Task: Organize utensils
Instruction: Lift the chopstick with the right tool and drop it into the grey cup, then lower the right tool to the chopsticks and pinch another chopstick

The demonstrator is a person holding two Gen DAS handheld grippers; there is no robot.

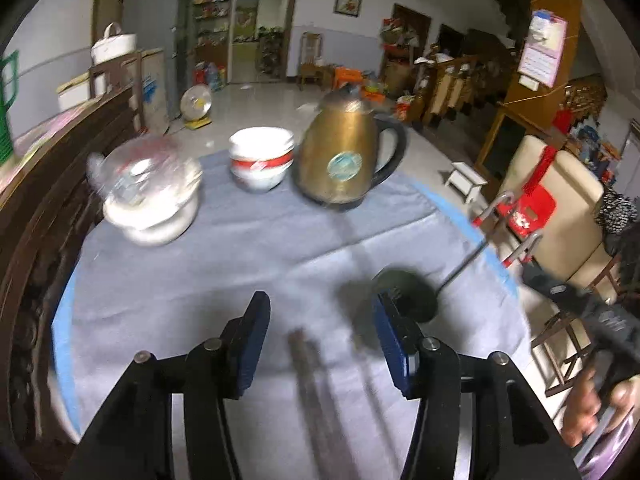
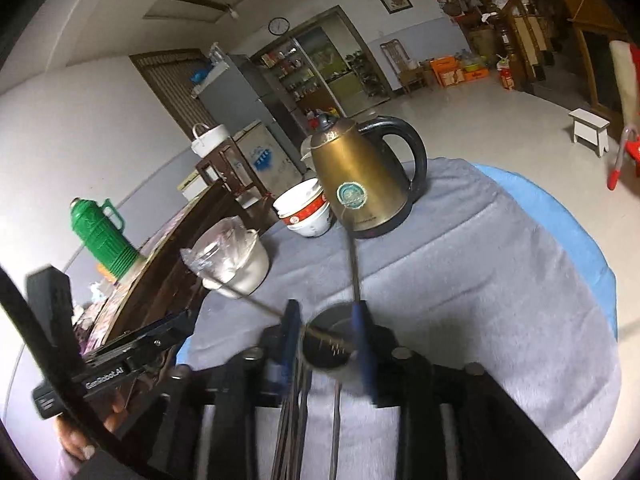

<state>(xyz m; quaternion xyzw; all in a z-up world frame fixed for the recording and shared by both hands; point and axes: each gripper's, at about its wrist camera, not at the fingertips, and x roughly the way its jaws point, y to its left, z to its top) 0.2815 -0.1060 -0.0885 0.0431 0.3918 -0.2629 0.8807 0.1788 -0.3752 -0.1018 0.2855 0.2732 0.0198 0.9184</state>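
Dark chopsticks (image 1: 316, 396) and a fork (image 1: 368, 364) lie on the grey cloth below my left gripper (image 1: 320, 320), which is open and empty above them. A dark skimmer ladle (image 1: 412, 292) with a thin wire handle sits just right of its right finger. In the right wrist view my right gripper (image 2: 326, 332) has its jaws around the ladle's round bowl (image 2: 328, 344), with thin metal handles (image 2: 354, 268) sticking up past it; blur hides whether the pads press on it. Chopsticks (image 2: 292, 420) lie under it.
A brass kettle (image 1: 344, 156), stacked white bowls with red bands (image 1: 262, 160) and a plastic-covered white pot (image 1: 152, 192) stand at the table's far side. A dark wooden sideboard (image 1: 48, 184) is on the left, red and cream chairs (image 1: 560, 208) on the right.
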